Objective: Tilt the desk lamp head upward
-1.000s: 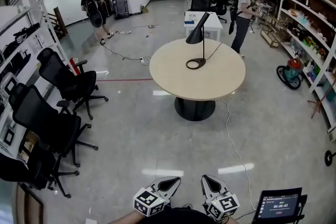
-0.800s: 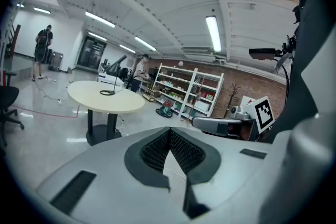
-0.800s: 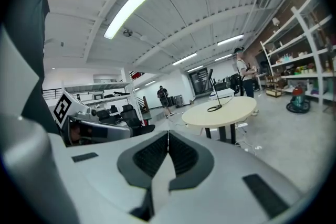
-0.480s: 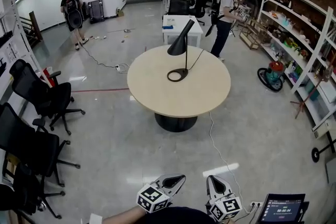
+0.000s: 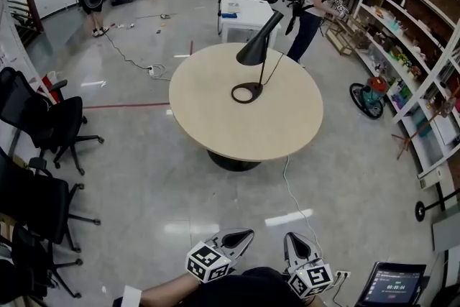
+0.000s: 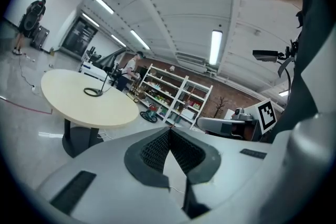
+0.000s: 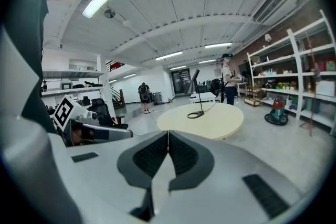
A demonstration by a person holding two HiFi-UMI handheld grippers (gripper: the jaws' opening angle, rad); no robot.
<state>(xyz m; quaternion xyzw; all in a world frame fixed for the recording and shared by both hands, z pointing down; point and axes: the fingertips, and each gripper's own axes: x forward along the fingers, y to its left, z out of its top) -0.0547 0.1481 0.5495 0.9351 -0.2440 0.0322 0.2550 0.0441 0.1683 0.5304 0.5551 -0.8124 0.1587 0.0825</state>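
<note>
White left gripper (image 5: 246, 234): low in the head view, well apart from the table; its fingers are pressed tip to tip with nothing between them.
Right gripper (image 5: 288, 236): just beside the left one and pointing the same way; its fingers are also closed and empty.
Tablet screen (image 5: 389, 285): lit, on a stand near the right gripper.
Floor (image 5: 165, 183): glossy grey, open between the grippers and the table, with a pale cable (image 5: 291, 187) trailing across it.
Tabletop (image 5: 208, 115): round, pale wood on a dark pedestal, bare except for the lamp.
Desk lamp (image 5: 257, 47): black, standing on the far half of the tabletop, right of centre, out of reach of both grippers.
Lamp parts: a ring base (image 5: 253, 86), a thin upright stem, and a cone head (image 5: 266, 31) whose wide mouth slopes down to the left.
Handling: probably stiff metal and fairly light; the smooth cone looks slippery, and the hinge may resist, so the open ring could slide or tip.
Where to hold: likely pinch the narrow upper end of the cone or push up under its rim, bracing the stem or base with the other gripper; the fingers must spread first.
Beyond: a white desk (image 5: 241, 14), office chairs (image 5: 43, 126), shelving (image 5: 424, 61) and a person (image 5: 310, 3) standing by it.
</note>
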